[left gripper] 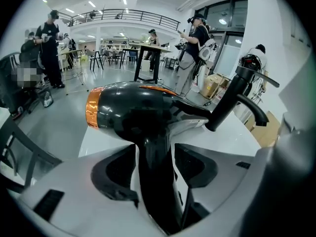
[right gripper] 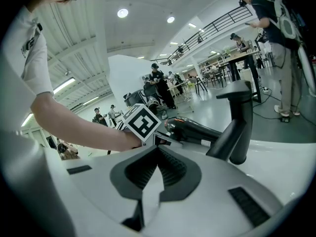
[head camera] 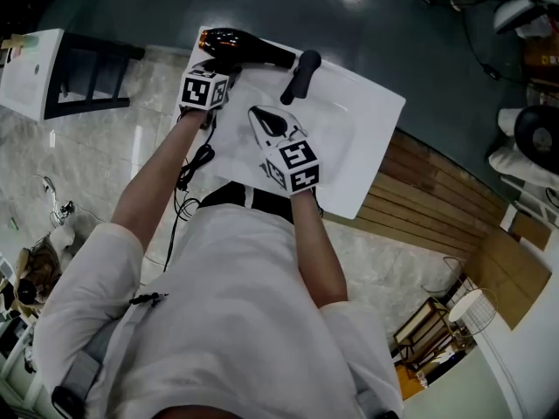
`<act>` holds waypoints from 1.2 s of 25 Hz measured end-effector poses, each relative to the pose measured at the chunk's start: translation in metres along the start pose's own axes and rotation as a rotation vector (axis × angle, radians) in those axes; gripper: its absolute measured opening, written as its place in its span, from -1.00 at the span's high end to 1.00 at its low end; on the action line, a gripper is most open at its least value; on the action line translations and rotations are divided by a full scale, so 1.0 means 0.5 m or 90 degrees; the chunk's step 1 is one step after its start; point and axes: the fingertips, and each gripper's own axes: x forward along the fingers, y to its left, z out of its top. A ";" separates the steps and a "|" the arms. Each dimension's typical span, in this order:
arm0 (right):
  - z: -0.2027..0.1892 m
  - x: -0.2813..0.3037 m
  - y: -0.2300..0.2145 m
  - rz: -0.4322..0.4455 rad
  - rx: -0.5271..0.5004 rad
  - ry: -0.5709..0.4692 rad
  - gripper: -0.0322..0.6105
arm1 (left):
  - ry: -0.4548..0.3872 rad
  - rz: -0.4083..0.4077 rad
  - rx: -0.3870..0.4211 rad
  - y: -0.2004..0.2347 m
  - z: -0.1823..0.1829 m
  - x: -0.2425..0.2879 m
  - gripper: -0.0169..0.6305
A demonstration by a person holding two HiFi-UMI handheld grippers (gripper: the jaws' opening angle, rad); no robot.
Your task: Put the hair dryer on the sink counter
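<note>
Straddles the hair dryer (left gripper: pixel 133 110) handle with left gripper (left gripper: pixel 155 154), jaws wide, pads not pressing. Has the hair dryer lying on the white sink counter (head camera: pixel 367 138), beside the black faucet (head camera: pixel 301 72). Holds right gripper (right gripper: pixel 157 154) closed, empty.

A black faucet (head camera: pixel 300 75) stands upright. On the pale tiled floor (head camera: pixel 122 138) to the left is a black-framed stand (head camera: pixel 87 106). Wooden slats (head camera: pixel 437 203) lie to the right, with a white wire basket (head camera: pixel 476 311) beyond. Farther off, people (left gripper: pixel 196 43) stand around a high table (left gripper: pixel 148 53) beneath a railed balcony (left gripper: pixel 123 16).
</note>
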 end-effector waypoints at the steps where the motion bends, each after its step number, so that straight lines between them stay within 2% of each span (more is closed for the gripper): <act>1: 0.000 0.001 0.001 0.000 -0.001 0.001 0.88 | 0.003 -0.001 -0.001 0.001 -0.003 0.000 0.24; 7: 0.007 0.000 0.003 -0.001 -0.006 -0.003 0.88 | 0.005 -0.011 -0.006 0.005 -0.012 -0.003 0.17; 12: 0.007 -0.003 0.010 -0.002 -0.010 -0.005 0.88 | -0.002 0.003 0.007 0.005 0.000 -0.032 0.17; 18: 0.016 -0.006 0.020 -0.005 -0.016 -0.010 0.88 | -0.010 -0.011 -0.004 0.002 -0.009 -0.051 0.17; 30: 0.030 -0.009 0.056 -0.010 -0.042 -0.026 0.88 | -0.077 -0.023 -0.014 0.000 0.007 -0.178 0.17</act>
